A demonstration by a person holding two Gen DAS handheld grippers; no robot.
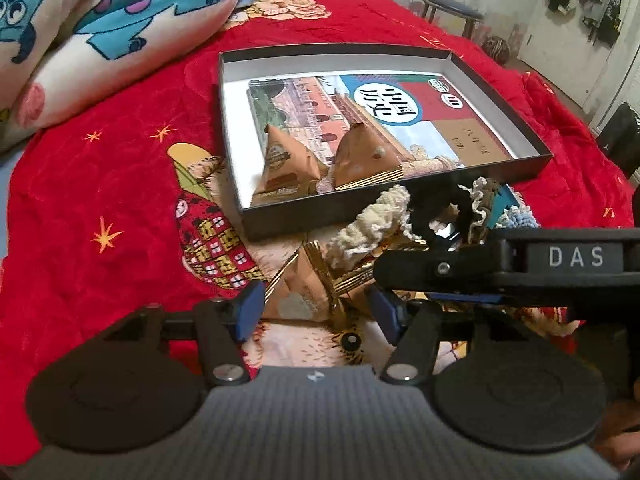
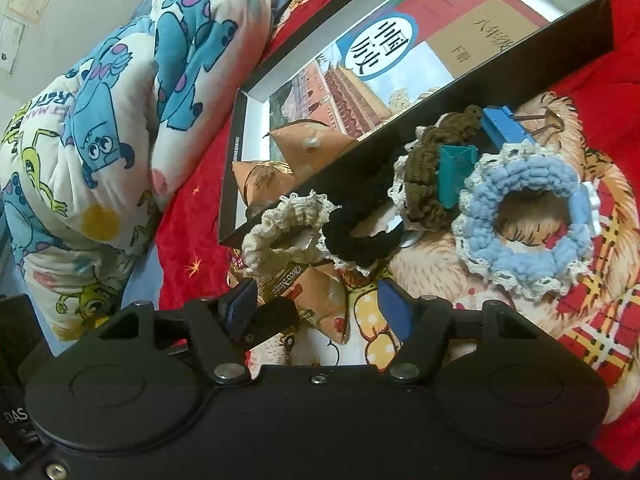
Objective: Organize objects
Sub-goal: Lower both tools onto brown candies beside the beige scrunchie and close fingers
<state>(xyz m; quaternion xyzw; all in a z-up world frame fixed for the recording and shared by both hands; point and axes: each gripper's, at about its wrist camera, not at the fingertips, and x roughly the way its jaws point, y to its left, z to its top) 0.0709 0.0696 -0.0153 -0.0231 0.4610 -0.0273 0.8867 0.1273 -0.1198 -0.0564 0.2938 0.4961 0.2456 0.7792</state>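
A shallow black box [image 1: 516, 171] lies on the red blanket and holds a history book [image 1: 400, 112] and two brown pyramid snack packets [image 1: 362, 158]. A third brown packet [image 1: 302, 288] lies on the blanket between my left gripper's [image 1: 316, 308] open fingers. In the right wrist view my right gripper [image 2: 316, 308] is open over the same packet [image 2: 316, 300]. Beyond it lie a cream scrunchie [image 2: 280, 224], a black one [image 2: 360, 246], a brown one [image 2: 424, 176] and a blue one [image 2: 524, 216], with blue binder clips [image 2: 500, 124]. The box [image 2: 560, 36] stands behind them.
A folded cartoon quilt [image 1: 104, 28] lies at the far left of the bed and also shows in the right wrist view [image 2: 120, 120]. A round stool [image 1: 452, 6] stands past the bed's far edge. The right gripper's black body [image 1: 520, 270] crosses the left wrist view.
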